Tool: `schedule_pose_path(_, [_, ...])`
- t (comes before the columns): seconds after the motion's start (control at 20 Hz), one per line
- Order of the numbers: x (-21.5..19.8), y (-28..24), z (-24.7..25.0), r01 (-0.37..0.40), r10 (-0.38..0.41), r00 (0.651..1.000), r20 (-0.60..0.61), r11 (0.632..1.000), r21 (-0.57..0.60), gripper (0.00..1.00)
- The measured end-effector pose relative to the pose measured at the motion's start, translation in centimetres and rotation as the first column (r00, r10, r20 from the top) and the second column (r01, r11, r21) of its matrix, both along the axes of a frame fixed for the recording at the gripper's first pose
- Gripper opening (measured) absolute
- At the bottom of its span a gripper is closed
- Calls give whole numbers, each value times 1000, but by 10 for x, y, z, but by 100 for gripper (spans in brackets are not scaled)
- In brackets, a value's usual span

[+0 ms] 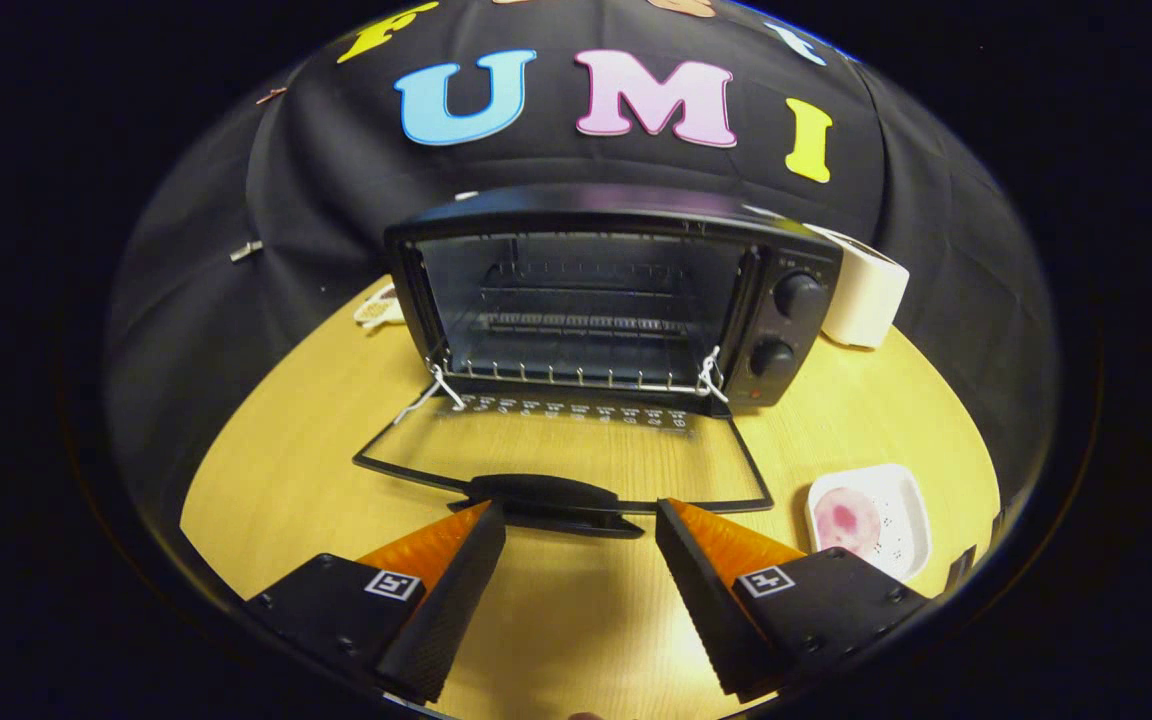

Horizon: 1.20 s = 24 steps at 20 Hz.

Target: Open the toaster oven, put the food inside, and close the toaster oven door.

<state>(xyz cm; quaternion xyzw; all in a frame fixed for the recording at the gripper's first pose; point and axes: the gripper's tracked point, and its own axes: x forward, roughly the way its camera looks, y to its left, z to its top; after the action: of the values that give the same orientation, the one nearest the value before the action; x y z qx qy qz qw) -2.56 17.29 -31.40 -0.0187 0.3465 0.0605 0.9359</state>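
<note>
Black cloth wall, wooden desk [266, 470]. We find the oven [616, 300] open, door [566, 460] dropped flat, rack [576, 378] bare. Opening looks done; loading and closing remain. Food [846, 520] sits on a white tray [904, 500] beside the door. Our hand-held gripper [581, 520] gapes wide, empty, fingertips flanking the door handle [546, 495].
</note>
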Motion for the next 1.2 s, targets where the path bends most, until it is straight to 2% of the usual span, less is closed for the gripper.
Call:
schedule_pose_path(0.4, [-19, -46, 32, -20, 20, 1000, 11, 1000, 15, 99])
schedule_pose_path(0.6, [-20, -100, 56, -17, 17, 1000, 1, 1000, -1, 99])
schedule_pose_path(0.8, [-16, -170, 70, 22, -22, 1000, -16, 1000, -22, 99])
schedule_pose_path(1.2, [-11, -266, 52, 29, -30, 989, -143, 1000, -13, 99])
